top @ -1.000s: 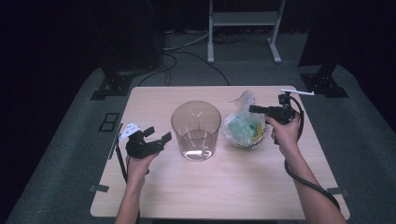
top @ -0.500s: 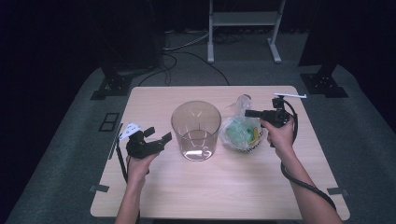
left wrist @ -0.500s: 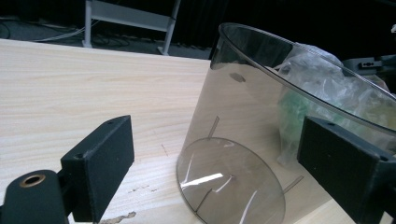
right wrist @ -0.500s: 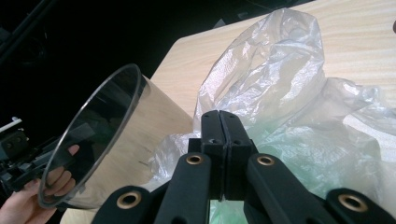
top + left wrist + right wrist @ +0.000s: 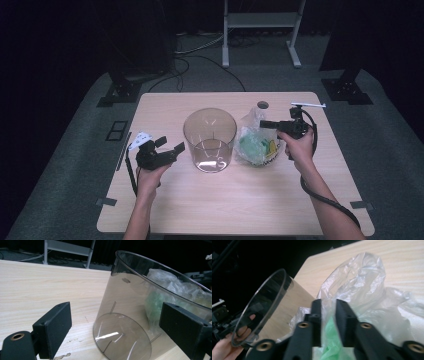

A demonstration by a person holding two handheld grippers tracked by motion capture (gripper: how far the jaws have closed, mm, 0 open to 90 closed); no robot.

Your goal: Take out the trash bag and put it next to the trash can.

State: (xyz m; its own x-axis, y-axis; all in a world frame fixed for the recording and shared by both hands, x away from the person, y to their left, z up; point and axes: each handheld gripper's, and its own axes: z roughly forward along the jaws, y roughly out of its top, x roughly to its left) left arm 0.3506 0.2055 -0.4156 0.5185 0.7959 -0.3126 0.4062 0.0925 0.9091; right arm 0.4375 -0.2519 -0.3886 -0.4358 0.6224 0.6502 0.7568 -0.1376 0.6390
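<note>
A clear plastic bag (image 5: 255, 146) with green contents lies on the wooden table (image 5: 225, 200), just right of a clear round container (image 5: 210, 140) that stands upright. My right gripper (image 5: 263, 123) is at the bag's top. Its jaws have just been opening, and in the right gripper view (image 5: 328, 305) a fold of the bag (image 5: 362, 290) hangs loose in the narrow gap between them. My left gripper (image 5: 170, 145) hovers left of the container, open wide, with the container (image 5: 130, 315) ahead of its jaws (image 5: 117, 315).
A small dark round mark (image 5: 262, 105) sits on the table behind the bag. A metal stand (image 5: 260, 20) and cables lie on the floor beyond the far edge. The other hand (image 5: 222, 352) shows through the container (image 5: 269, 307).
The right gripper has shifted slightly left and nearer with the bag's top, and its jaws have parted. The bag has settled on the table. The left gripper has stayed put.
</note>
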